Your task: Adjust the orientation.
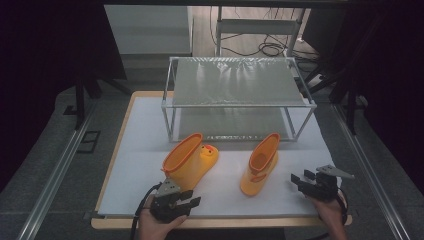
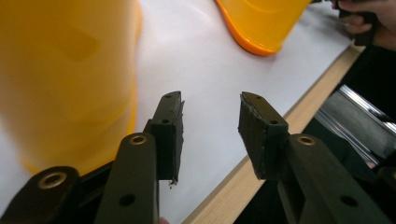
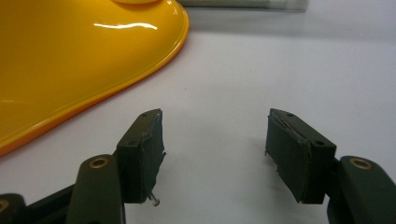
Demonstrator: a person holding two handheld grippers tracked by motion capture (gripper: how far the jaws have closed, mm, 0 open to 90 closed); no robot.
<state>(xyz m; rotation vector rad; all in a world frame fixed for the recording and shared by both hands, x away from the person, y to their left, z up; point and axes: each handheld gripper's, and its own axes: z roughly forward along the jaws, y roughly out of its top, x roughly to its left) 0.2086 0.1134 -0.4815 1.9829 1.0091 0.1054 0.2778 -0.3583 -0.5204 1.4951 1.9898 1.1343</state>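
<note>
While both claws gape, left claw (image 1: pixel 186 200) seemingly clears boot (image 1: pixel 187 160).

A metal-framed rack (image 1: pixel 239 97) with two grey mesh shelves stands at the far middle of the white surface (image 1: pixel 145 130), which has a light wooden edge. Beyond it, black cables (image 1: pixel 265 48) lie coiled on the floor. Silver rails (image 1: pixel 55 175) run along both sides of the surface.
</note>
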